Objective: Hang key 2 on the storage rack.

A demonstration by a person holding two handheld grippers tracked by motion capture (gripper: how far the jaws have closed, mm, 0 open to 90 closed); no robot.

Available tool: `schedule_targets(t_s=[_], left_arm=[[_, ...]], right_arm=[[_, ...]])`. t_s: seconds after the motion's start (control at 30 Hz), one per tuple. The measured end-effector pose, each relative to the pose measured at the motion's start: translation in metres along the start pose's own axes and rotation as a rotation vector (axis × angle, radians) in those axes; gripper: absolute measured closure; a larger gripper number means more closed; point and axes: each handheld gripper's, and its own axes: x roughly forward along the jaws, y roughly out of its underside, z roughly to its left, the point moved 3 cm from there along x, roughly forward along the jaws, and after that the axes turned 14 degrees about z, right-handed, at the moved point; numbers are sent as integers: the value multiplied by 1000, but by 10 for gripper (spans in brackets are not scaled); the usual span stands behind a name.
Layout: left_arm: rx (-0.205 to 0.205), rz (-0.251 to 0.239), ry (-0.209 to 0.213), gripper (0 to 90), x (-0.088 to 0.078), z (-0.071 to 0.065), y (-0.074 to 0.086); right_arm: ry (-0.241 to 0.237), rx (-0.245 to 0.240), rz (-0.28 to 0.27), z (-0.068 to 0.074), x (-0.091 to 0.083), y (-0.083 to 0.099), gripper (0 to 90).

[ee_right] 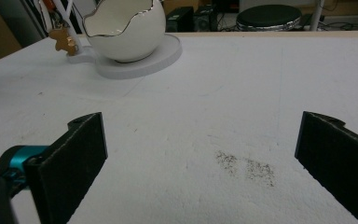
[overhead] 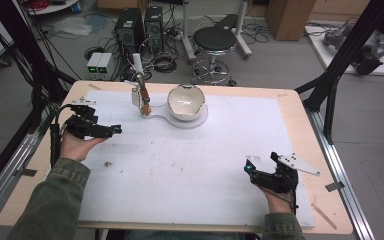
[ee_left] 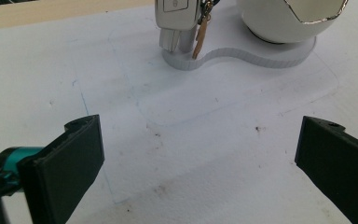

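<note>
- Sitting at the far middle of the tabletop [overhead: 205, 165], a white egg-shaped bowl [overhead: 186, 101] with a jagged silver rim rests on a flat white base [overhead: 192, 121].
- A car key [ee_left: 177, 18] with a small brown charm [ee_right: 64, 42] stands upright on the base's narrow end, just beside the bowl.
- Left tool [overhead: 111, 131] lies near the left edge, jaws wide apart, empty.
- Right tool [overhead: 248, 167] rests near the right front, jaws wide apart, empty, with dark specks [ee_right: 247, 167] on the surface ahead.

A black stool [overhead: 215, 40] stood beyond the desk [overhead: 300, 115], near two computer towers [overhead: 139, 27] and tangled cables [overhead: 162, 62].
</note>
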Motion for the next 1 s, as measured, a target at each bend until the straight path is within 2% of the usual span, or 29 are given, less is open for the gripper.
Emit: schedule_targets(t_s=[0.23,0.37,0.8,1.0], left_arm=[[-6,-26,3,17,-6,2,12],[-11,-21,-8,17,-7,6,21],[-24,-48,37,17,-9,10,58],[-35,-116,25,17,-12,12,74]], right_arm=[[-1,0,1,0,0,0,10],[1,-7,2,0,0,0,11],[1,-5,0,0,0,0,10],[-2,4,0,0,0,0,10]])
